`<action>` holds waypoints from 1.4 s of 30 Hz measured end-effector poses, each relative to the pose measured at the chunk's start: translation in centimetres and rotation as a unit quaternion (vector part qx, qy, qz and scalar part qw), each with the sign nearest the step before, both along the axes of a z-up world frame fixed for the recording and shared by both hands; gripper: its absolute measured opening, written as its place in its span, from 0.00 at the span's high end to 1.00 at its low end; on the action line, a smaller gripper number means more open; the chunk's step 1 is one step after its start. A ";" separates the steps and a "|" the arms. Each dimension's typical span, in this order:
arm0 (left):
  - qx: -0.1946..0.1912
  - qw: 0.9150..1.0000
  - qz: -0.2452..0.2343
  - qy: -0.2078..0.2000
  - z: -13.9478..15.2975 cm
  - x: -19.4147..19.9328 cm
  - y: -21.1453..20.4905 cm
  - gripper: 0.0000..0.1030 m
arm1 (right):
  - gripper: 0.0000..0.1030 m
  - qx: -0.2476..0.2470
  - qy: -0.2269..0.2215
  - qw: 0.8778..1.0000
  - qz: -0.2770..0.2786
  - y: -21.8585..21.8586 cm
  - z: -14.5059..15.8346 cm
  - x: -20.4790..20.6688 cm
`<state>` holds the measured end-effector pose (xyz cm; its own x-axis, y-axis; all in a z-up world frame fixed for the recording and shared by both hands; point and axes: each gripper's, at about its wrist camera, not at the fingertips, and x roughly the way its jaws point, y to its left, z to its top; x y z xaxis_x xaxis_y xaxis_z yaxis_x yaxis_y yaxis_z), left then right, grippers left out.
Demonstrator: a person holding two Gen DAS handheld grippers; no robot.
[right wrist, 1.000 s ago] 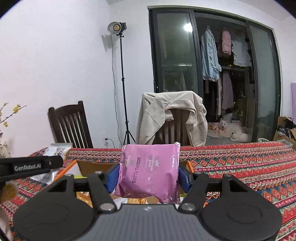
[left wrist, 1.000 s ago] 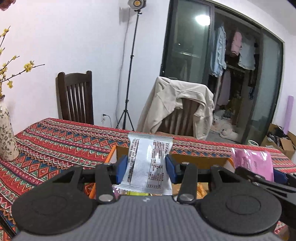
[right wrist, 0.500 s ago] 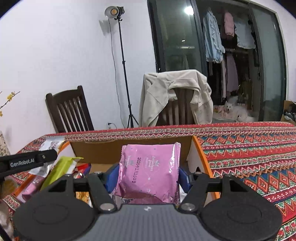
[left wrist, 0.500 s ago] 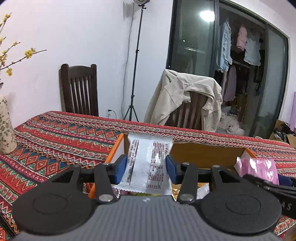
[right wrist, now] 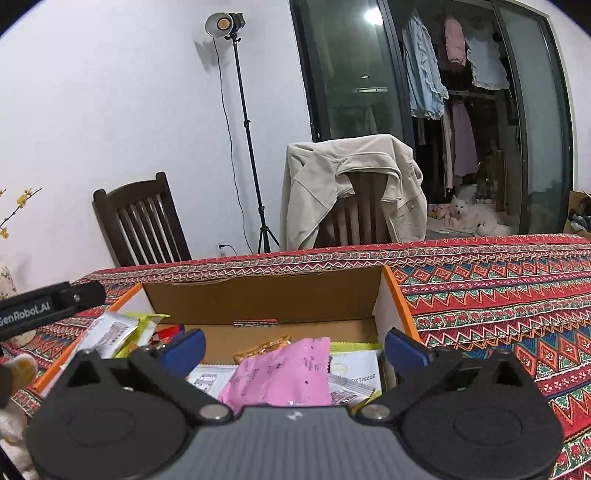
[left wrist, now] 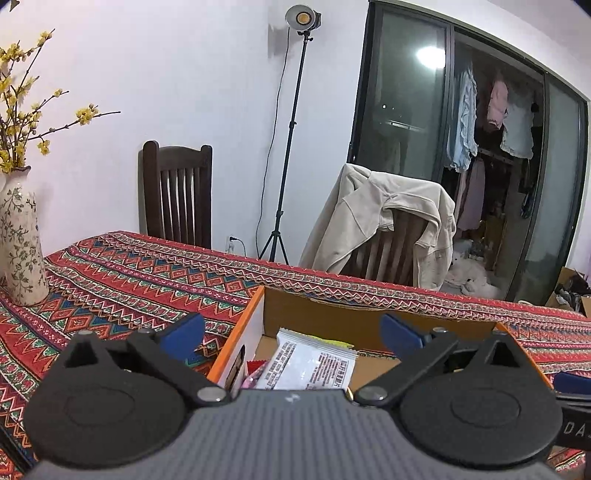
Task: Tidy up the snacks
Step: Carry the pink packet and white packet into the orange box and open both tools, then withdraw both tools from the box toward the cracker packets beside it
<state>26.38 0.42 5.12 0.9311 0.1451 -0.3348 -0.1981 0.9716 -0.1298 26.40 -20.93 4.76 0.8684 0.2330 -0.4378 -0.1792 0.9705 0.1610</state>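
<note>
Left wrist view: a white packet [left wrist: 310, 363] lies in the box [left wrist: 255, 317], against its left wall and near the front, print side up, clear of both blue pads. The left gripper [left wrist: 291, 330] hangs above it with its jaws opening, fingers spread wide and nothing pinched between them. A pink wrapper edge shows just left of the white packet, under the gripper body. The box is cardboard with an orange rim and sits on the patterned tablecloth [left wrist: 129, 277]. A flowered vase [left wrist: 20, 243] with yellow blossoms stands at the table's left edge.

Right wrist view: a pink packet [right wrist: 284, 373] rests tilted on top of other packets in the box's [right wrist: 266, 295] right half, free of the pads. The right gripper [right wrist: 293, 349] is over it, jaws opening, fingers spread wide, holding nothing. Around the pink packet lie white packets and an orange one [right wrist: 262, 347]; a white packet and a green one are at the box's left end.

Beyond the table's far edge stand a dark chair [right wrist: 140, 221], a second chair draped with a beige jacket [right wrist: 351, 184], and a lamp on a tripod [right wrist: 225, 24].
</note>
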 end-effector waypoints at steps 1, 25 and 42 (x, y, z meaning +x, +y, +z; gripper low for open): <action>-0.001 1.000 -0.001 0.000 0.0 0.0 0.0 0.00 | 0.00 -0.001 -0.001 1.000 0.001 0.1 0.1 0.0; -0.019 1.000 -0.022 0.005 3.1 -7.1 2.1 0.00 | 0.00 -0.019 -0.007 1.000 -0.003 -2.0 3.1 -7.3; 0.008 0.996 -0.035 0.079 -1.6 -12.6 2.9 0.00 | 0.00 -0.080 0.046 0.995 0.029 -2.2 -1.0 -13.0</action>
